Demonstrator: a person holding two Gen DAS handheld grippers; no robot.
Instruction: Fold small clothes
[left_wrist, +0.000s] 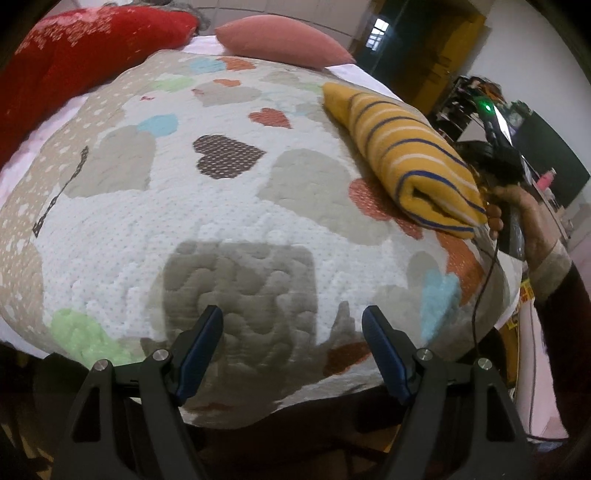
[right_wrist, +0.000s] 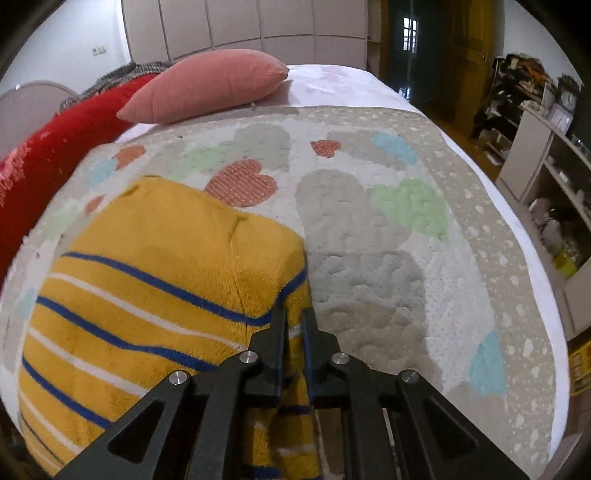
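Pinching garment (right_wrist: 162, 280) corner, right tongs (right_wrist: 294, 314); left-wrist view shows hand (left_wrist: 524, 218).

Soft indoor light, gripper shadows on the quilt (left_wrist: 236, 206), strong fisheye bending, dark corners

Home bedroom: quilted bed (right_wrist: 369, 258), pillow (right_wrist: 207, 88)
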